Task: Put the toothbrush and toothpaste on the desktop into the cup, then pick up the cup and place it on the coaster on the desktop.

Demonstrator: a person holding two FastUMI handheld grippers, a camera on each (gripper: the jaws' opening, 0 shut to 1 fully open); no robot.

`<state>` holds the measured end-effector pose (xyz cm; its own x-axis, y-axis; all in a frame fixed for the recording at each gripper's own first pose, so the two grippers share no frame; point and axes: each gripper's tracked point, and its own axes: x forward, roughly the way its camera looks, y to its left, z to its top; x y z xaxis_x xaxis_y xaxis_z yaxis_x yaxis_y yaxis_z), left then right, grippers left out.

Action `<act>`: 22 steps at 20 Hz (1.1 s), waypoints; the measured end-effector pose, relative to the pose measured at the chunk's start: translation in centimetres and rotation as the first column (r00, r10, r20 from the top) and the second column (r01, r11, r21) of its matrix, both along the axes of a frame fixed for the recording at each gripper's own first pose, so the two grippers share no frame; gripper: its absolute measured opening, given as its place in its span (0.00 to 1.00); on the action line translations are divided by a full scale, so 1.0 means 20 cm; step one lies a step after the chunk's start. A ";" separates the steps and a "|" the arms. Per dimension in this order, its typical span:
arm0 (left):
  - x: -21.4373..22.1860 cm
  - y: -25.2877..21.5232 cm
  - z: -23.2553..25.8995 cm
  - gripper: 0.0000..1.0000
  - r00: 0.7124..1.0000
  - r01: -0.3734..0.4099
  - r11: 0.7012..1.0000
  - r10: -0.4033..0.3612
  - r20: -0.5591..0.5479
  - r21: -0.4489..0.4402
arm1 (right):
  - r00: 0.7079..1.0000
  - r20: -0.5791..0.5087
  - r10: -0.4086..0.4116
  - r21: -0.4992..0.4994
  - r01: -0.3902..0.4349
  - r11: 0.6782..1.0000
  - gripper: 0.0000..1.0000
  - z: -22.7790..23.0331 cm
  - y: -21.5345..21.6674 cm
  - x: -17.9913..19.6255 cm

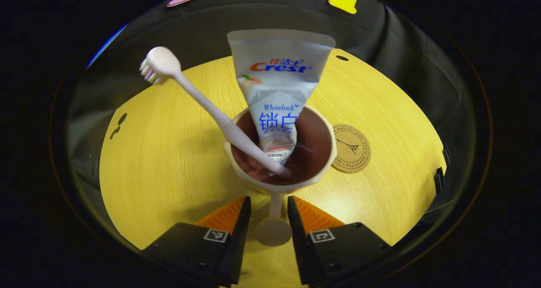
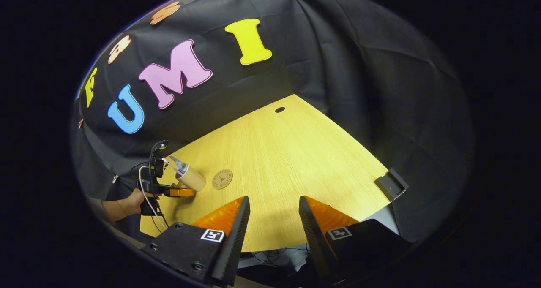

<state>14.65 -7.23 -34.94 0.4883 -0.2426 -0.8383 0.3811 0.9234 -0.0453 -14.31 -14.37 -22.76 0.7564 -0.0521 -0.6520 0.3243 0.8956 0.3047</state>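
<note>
Two items, toothbrush (image 1: 198, 102) and toothpaste (image 1: 279, 89), stand in your cup (image 1: 321, 161). Your left gripper (image 1: 270, 220) brackets its handle (image 1: 274, 220), jaws apart; contact unclear. Just right lies the coaster (image 1: 351, 148), with bare desk (image 1: 169, 153) beyond. Your right gripper (image 2: 274, 220) hangs released above the near desk edge.

Coaster (image 1: 351, 148) edge hidden behind cup (image 1: 280, 182).
</note>
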 end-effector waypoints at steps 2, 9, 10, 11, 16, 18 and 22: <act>-0.01 -0.01 -0.01 0.36 1.000 0.007 1.000 -0.007 -0.010 0.009 | 1.000 -0.003 -0.006 0.007 0.006 1.000 0.73 0.00 0.00 0.00; 0.00 0.00 0.01 0.25 1.000 -0.017 1.000 0.017 0.014 -0.015 | 1.000 -0.005 -0.015 0.013 0.015 1.000 0.73 0.00 -0.02 -0.01; 0.01 0.01 0.03 0.28 0.999 -0.020 1.000 0.021 0.030 -0.014 | 1.000 -0.008 -0.016 0.016 0.016 1.000 0.73 -0.01 -0.02 -0.01; 0.02 0.02 0.05 0.27 0.999 -0.024 1.000 0.024 0.041 -0.011 | 1.000 -0.009 -0.017 0.016 0.017 1.000 0.72 -0.01 -0.02 -0.02; -0.02 0.01 0.08 0.27 0.999 -0.028 0.999 0.029 0.046 -0.019 | 1.000 -0.005 -0.008 0.017 0.009 1.000 0.72 0.01 -0.03 0.00; -0.03 -0.01 0.12 0.27 0.998 -0.016 1.000 0.017 0.066 -0.020 | 1.000 -0.004 -0.002 0.019 0.002 1.000 0.73 0.01 -0.04 0.00; -0.04 -0.12 0.19 0.26 0.996 -0.002 0.998 0.006 0.086 -0.056 | 1.000 -0.006 0.010 0.024 -0.009 1.000 0.73 0.01 -0.06 0.00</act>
